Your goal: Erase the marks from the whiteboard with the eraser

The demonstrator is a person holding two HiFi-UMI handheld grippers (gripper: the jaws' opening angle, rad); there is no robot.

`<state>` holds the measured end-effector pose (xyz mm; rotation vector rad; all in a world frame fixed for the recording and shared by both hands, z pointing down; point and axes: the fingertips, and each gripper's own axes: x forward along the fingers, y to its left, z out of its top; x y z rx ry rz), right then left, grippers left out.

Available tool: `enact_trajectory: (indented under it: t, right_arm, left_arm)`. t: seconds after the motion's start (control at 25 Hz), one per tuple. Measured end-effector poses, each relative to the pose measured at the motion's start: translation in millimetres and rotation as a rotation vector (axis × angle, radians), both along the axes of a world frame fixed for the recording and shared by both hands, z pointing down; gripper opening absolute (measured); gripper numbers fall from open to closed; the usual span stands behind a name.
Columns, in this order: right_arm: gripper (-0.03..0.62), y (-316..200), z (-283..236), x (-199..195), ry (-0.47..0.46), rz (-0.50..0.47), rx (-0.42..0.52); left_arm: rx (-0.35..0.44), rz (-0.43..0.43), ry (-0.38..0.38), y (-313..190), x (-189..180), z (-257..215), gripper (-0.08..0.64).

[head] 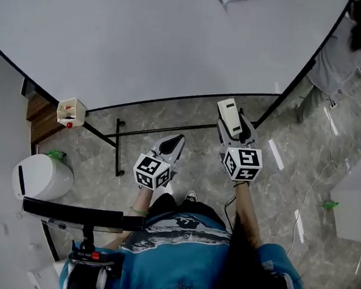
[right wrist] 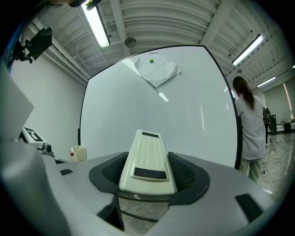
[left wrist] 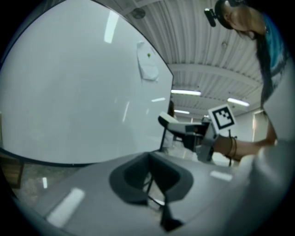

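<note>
Carrying the eraser [right wrist: 147, 159] toward the whiteboard [head: 146, 36], with wiping not yet begun.

Your left gripper [head: 170, 147] hangs low in front of your body, its fingers brought together on nothing, tips aimed forward at the board's lower edge. Just beside it, your right gripper [head: 234, 132] sits a little further ahead, its fingers clamped on the eraser's sides. The pale body sticks out beyond the fingertips, well short of the board and touching nothing. You look to be at the approach step. No marks show on the board ahead of the fingertips in either gripper view, so the next move likely calls for raising the right forearm, finding the marks, then laying the eraser's face flat against the surface.
</note>
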<state>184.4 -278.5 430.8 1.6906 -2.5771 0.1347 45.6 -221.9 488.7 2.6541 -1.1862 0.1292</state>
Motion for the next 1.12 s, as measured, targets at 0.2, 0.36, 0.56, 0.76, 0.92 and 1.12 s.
enact_trajectory:
  t: [0.2,0.36,0.56,0.76,0.92,1.12]
  right_arm:
    - [0.264,-51.8,-34.9,22.8,0.033,0.032,0.1]
    - [0.264,-84.7,-67.6,36.6,0.047,0.061,0.175]
    - [0.264,-119.9,-108.7,51.3,0.053,0.12,0.258]
    - [0.264,-154.5,-149.1,69.4,0.019,0.207,0.336]
    - [0.264,-180.4,-173.6,87.8,-0.072,0.289,0.368]
    - [0.264,-207.3,-178.6,85.6,-0.03,0.357,0.399]
  left_arm:
    - [-0.028,0.007,-0.014,-15.8,9.0,9.8,0.003]
    - [-0.048,0.018,-0.024,-28.6,13.4,14.6,0.003]
    - [-0.033,0.056,-0.022,-55.5,19.3,7.5,0.003]
    - [-0.002,0.079,-0.017,-81.1,10.5,-5.1,0.003]
    - [0.013,0.063,-0.016,-97.9,-9.1,-10.1,0.003]
    - [0.018,0.031,-0.003,-121.4,-39.5,-8.6,0.003]
